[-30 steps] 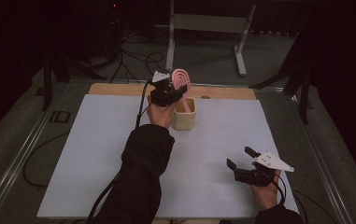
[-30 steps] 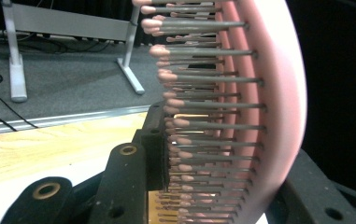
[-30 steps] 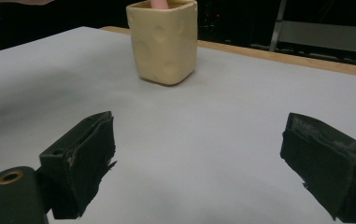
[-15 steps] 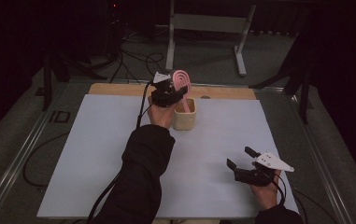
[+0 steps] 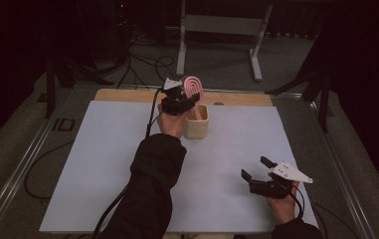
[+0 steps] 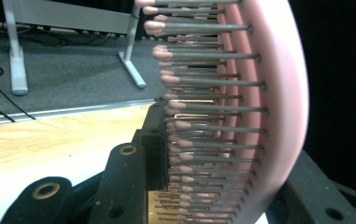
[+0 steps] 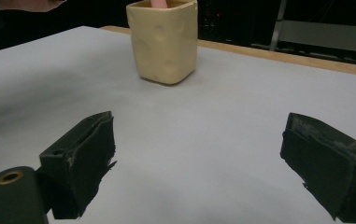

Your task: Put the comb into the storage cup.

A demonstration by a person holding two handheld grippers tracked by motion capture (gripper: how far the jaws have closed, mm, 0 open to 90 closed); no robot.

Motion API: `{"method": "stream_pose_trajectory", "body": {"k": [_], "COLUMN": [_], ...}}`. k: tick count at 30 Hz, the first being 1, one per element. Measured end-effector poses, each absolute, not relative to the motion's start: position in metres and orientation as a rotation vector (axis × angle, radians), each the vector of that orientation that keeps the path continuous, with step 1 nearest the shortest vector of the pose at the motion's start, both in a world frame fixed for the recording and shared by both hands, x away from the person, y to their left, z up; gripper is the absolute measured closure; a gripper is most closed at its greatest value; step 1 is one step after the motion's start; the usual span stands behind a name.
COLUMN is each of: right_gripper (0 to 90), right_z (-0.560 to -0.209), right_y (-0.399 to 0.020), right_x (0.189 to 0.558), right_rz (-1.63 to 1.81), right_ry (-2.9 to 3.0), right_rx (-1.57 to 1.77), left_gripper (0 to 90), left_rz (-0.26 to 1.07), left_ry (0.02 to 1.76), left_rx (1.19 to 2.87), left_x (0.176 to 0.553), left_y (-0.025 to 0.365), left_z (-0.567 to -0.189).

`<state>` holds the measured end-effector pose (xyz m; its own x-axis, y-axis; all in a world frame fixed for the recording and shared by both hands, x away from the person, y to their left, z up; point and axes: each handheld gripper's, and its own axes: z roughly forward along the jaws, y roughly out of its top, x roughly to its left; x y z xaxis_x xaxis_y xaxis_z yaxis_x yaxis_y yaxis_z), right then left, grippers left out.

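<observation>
Resting near the person's edge of the white mat (image 5: pixel 102 164), the right claw (image 5: pixel 258 170) stands wide with nothing between its jaws, well short of the work. Farther out, the left claw (image 5: pixel 186 102) is clamped on the head of a pink hairbrush (image 5: pixel 193 88), one jaw against the bristle tips and the other behind the pad, with the handle dipping into the cream cup (image 5: pixel 197 123) just below and beside it. To finish well, keep the brush upright, lower it straight until the handle bottoms out, then open slowly so the cup does not tip toward the wooden edge (image 5: pixel 127 94) beyond.
</observation>
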<state>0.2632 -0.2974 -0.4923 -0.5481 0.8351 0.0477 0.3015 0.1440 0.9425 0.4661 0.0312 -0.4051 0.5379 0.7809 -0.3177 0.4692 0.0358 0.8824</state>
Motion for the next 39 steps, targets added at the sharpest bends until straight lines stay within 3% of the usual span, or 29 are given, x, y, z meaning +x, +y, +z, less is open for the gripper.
{"method": "stream_pose_trajectory", "body": {"k": [39], "right_gripper": [9.6], "right_z": [-0.493], "right_y": [-0.297], "right_x": [0.264], "right_rz": [1.401], "right_ry": [1.933], "right_rx": [1.081], "left_gripper": [63.3], "left_rz": [0.305], "left_ry": [1.101], "left_rx": [1.645], "left_x": [0.468], "left_y": [0.026], "left_z": [-0.421]}}
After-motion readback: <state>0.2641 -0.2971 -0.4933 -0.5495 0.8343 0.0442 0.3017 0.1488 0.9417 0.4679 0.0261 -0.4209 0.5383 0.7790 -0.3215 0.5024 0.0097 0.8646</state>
